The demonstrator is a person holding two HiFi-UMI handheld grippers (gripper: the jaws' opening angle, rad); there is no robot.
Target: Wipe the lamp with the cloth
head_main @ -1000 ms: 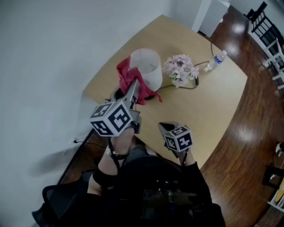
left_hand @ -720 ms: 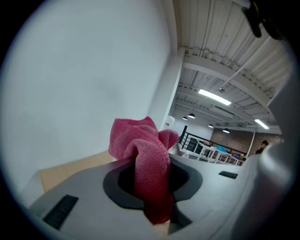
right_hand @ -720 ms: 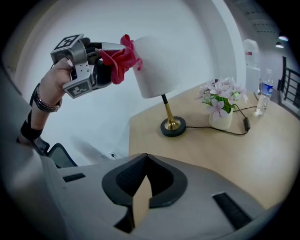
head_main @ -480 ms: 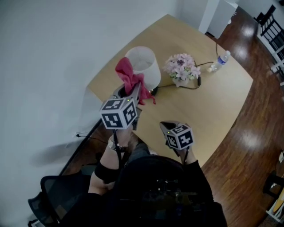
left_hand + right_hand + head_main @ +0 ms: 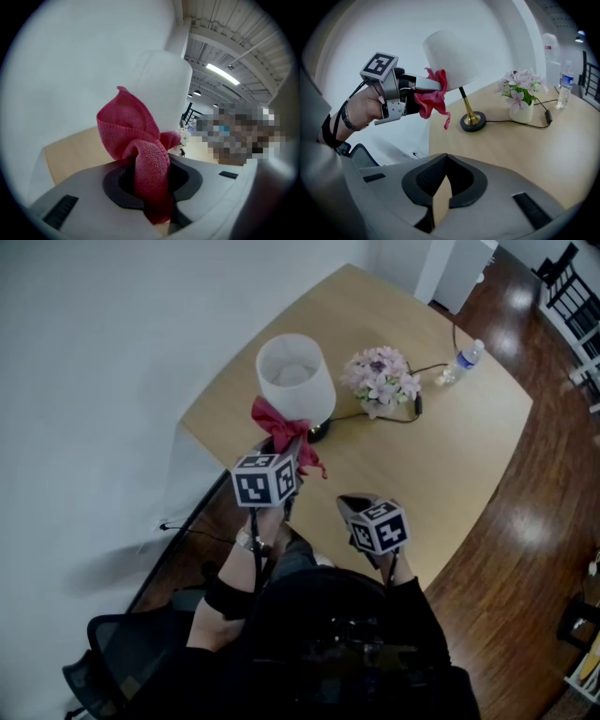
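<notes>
Your left gripper (image 5: 151,187) is pinching the crumpled red woven cloth (image 5: 133,133). The cloth bunches out just ahead of its jaws, at the lower side of the white drum-shaded table lamp (image 5: 451,55); whether it truly presses the shade I can't tell. Your right gripper (image 5: 440,199) is pressed together on nothing, with the lamp well ahead of it. I'd judge you're mid-wipe on the shade, with the brass stem (image 5: 465,101) and black round base (image 5: 472,123) below the cloth left to do.

An office-like room is being shown: a pale wooden table (image 5: 450,451) is being framed by white walls (image 5: 94,381) and dark hardwood floor (image 5: 548,521), a black office chair (image 5: 112,662) is being glimpsed, strip lights (image 5: 222,75) are being seen overhead.
</notes>
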